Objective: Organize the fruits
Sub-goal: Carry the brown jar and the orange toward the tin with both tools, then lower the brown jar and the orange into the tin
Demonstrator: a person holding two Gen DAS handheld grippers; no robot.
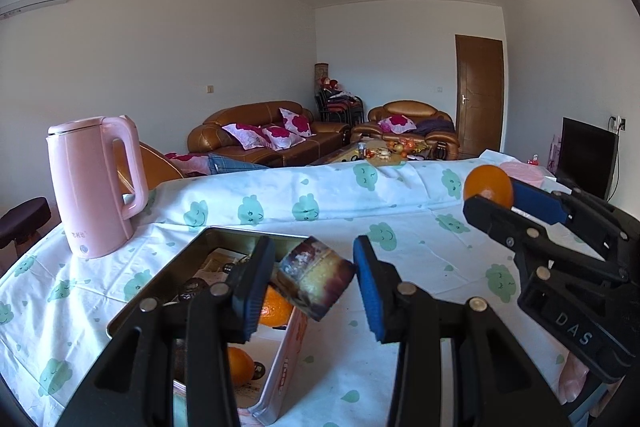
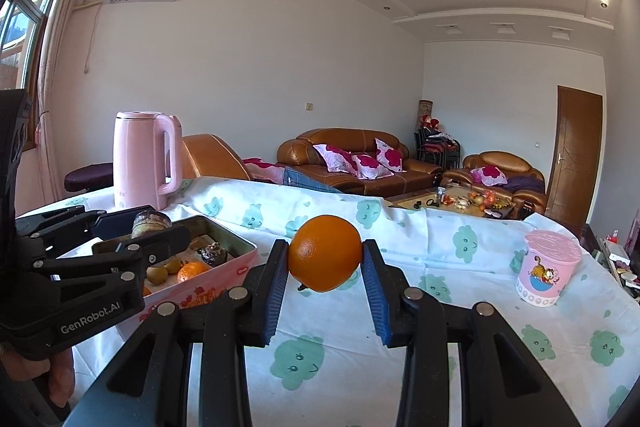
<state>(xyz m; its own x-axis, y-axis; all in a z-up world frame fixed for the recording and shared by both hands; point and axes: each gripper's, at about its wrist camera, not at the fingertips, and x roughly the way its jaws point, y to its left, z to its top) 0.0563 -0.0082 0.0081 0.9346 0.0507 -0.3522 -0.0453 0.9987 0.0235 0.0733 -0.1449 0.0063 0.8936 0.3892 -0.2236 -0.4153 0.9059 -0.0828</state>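
Fruit sorting midway: right tongs [image 2: 325,269] pinch an orange [image 2: 325,253] above mid-tabletop; left tongs [image 1: 314,281] pinch a wrapped snack [image 1: 314,277] over the tin [image 2: 244,247], which holds oranges near the tabletop's left edge.

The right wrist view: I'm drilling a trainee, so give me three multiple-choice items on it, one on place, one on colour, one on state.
1. Where does the pink cup stand?
A) in the tin B) on the tablecloth, right C) on the sofa
2. What colour is the kettle?
A) pink B) black C) green
3. How is the orange?
A) lying in the tin B) on the floor C) clamped in the right hand-held gripper

B: it stands on the cloth, far from the tin.
A: its body is pink.
C: both pads press it, clear of the cloth.
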